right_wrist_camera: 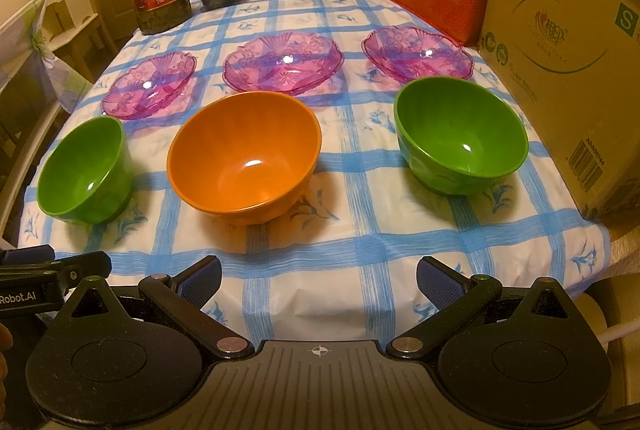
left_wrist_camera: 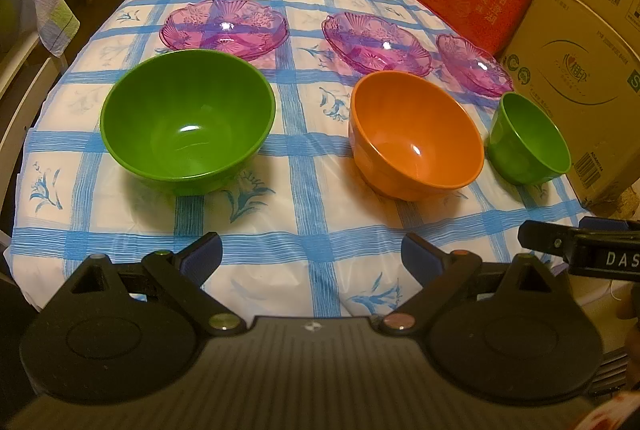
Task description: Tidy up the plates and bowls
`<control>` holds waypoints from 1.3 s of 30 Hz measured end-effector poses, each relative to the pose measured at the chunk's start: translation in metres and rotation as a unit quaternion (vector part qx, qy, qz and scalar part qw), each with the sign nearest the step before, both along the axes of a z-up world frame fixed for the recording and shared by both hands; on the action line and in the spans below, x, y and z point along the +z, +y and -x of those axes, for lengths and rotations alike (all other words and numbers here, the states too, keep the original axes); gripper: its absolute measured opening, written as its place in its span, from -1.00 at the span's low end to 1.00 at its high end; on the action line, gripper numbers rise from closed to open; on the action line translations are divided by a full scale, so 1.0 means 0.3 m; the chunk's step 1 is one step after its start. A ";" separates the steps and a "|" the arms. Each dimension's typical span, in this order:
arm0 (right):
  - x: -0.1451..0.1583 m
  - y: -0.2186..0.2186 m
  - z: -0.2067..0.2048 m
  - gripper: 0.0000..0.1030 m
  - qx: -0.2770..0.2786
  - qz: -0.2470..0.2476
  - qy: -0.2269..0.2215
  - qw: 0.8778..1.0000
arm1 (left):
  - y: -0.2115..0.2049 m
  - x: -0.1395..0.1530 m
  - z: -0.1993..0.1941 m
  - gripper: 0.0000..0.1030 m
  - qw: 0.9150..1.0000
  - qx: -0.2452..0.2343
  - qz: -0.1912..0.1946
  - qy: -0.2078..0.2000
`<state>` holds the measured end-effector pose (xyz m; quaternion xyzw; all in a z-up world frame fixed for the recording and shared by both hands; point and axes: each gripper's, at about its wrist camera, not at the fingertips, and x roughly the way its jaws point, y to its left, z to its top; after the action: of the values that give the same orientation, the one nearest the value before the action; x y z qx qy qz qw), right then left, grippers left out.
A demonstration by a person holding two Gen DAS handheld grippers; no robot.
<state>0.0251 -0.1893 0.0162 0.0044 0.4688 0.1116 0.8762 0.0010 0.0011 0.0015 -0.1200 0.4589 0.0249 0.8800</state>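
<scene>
In the left wrist view the left tongs hang spread over the bench before three bowls fronting three purple plates, while the right wrist view shows the right tongs spread too, facing the orange bowl mid-row.

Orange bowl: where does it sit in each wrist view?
Left wrist: orange bowl right of centre, between two green bowls.
Right wrist: orange bowl left of centre.
Shared landmark: the cardboard box on the table's right edge.
</scene>
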 end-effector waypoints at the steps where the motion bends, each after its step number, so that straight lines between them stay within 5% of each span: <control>1: -0.001 0.000 0.000 0.99 0.000 0.000 0.000 1.000 | 0.000 0.000 0.000 0.85 1.000 0.000 0.000 0.000; 13: 0.000 -0.001 0.000 0.99 -0.001 -0.001 0.000 1.000 | -0.004 0.003 -0.001 0.85 1.000 0.001 0.000 -0.002; 19: 0.010 0.000 0.000 0.99 0.001 -0.025 -0.020 0.999 | 0.022 0.062 0.000 0.85 0.999 0.003 -0.024 -0.048; 33: 0.159 0.177 -0.239 0.99 0.053 -0.127 -0.056 0.989 | 0.360 0.224 -0.182 0.90 0.994 0.046 0.013 -0.094; 39: 0.160 0.307 -0.427 0.99 0.069 -0.155 -0.050 0.984 | 0.511 0.207 -0.338 0.90 0.996 0.037 0.012 -0.083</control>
<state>0.1532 -0.0972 0.0642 0.1024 0.4008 0.2433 0.8773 0.1024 0.1543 0.0637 -0.1490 0.3796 0.0419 0.9121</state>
